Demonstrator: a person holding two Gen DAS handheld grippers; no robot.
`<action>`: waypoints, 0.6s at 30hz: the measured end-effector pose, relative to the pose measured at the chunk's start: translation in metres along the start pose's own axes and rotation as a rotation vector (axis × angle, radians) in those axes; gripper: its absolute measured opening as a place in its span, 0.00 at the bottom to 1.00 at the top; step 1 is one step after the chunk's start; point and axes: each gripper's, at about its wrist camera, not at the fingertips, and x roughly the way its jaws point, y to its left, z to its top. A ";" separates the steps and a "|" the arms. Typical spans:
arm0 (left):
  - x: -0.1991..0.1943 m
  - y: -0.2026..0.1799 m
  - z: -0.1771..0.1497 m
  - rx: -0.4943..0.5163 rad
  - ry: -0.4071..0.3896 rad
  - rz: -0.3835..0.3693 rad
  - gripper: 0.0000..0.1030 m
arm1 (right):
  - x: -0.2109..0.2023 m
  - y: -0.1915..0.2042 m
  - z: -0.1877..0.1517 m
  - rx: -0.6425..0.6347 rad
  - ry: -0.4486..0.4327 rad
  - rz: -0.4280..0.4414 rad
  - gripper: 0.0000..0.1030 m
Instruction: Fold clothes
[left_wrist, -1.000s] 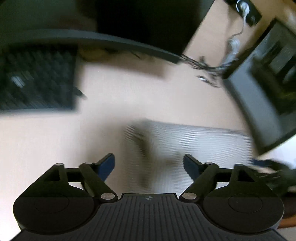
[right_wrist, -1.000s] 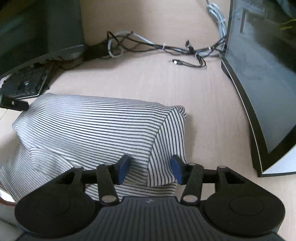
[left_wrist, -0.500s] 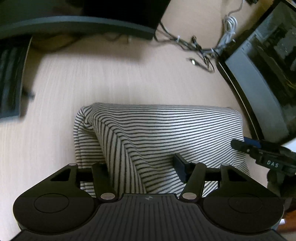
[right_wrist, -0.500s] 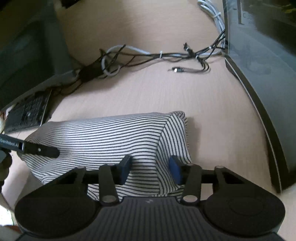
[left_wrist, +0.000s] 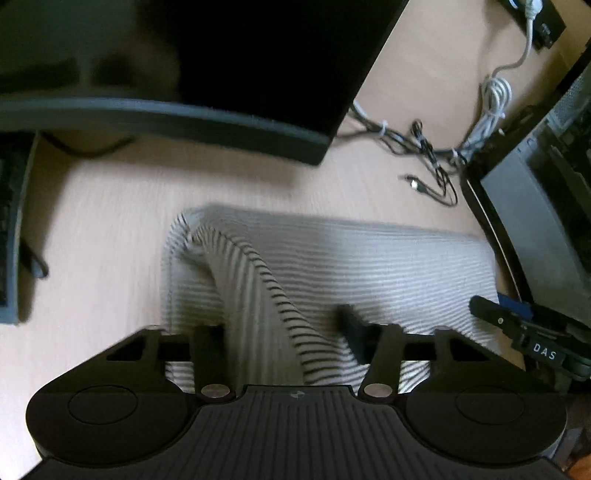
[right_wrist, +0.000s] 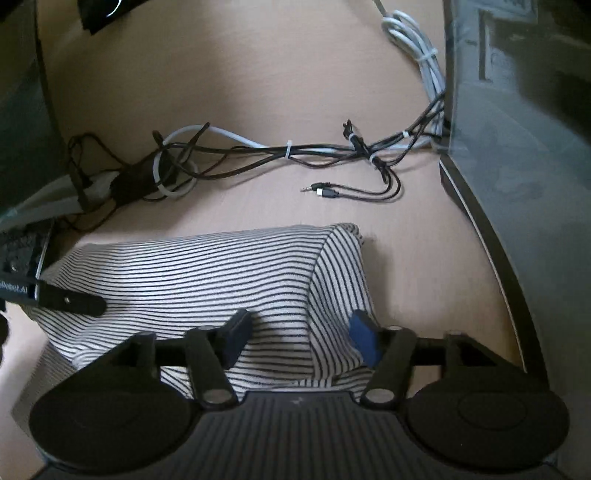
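A white garment with thin black stripes lies folded on the wooden desk; it also shows in the right wrist view. My left gripper is open with its jaws astride a raised fold at the garment's left end. My right gripper is open with its jaws astride the folded right end, its blue pads resting against the cloth. Each gripper's finger shows in the other view, the right one and the left one.
A dark monitor stands behind the garment on the left and another screen on the right. A bundle of cables lies on the desk beyond the cloth. A keyboard sits at far left.
Both grippers have come down over the garment's two ends. The left gripper swung in from bare desk onto the left fold. The right jaws opened a little wider.
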 end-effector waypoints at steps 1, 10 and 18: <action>-0.006 -0.002 0.001 0.009 -0.018 0.004 0.29 | -0.002 0.002 0.001 -0.009 -0.017 -0.001 0.29; -0.075 -0.021 -0.016 0.053 -0.077 -0.103 0.25 | -0.088 0.015 0.013 -0.028 -0.210 0.099 0.00; -0.065 0.005 -0.050 -0.039 0.019 -0.095 0.27 | -0.056 0.006 -0.005 0.107 -0.125 0.115 0.42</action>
